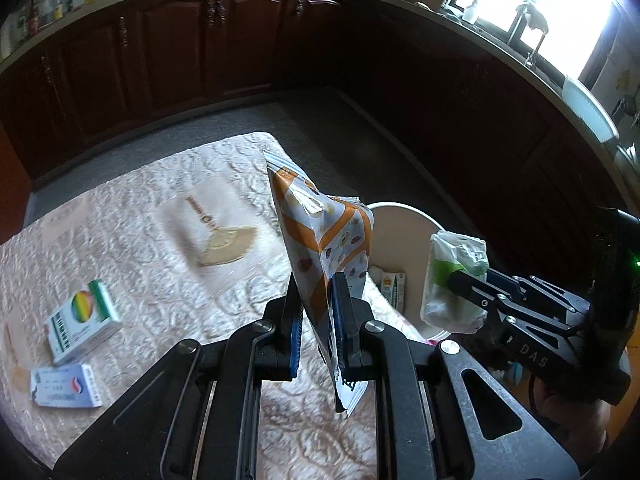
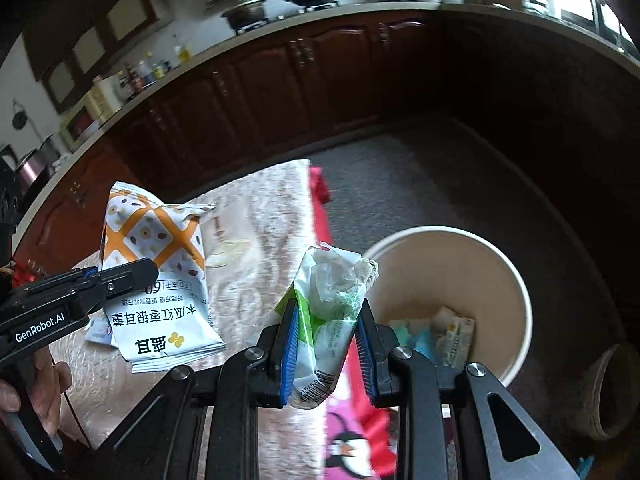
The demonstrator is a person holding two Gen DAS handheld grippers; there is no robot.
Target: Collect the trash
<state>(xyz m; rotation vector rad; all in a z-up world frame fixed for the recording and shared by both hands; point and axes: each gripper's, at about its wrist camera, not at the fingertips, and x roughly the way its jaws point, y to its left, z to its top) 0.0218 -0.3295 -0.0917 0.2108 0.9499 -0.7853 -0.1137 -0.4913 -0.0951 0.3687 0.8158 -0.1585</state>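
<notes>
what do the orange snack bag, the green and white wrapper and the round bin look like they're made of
Snack bag: thin plastic film, glossy, going by the sheen, creases and crimped end seals.
Wrapper: thin crinkly plastic, partly see-through, crumpled in tight folds.
Bin: smooth, matte cream wall with a thin rim; plastic or coated paperboard, hard to tell which.

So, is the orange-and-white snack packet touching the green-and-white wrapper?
Apart. In the right wrist view the orange-and-white snack packet, held by the left gripper, hangs clear of the green-and-white wrapper, with tablecloth visible between them.
</notes>
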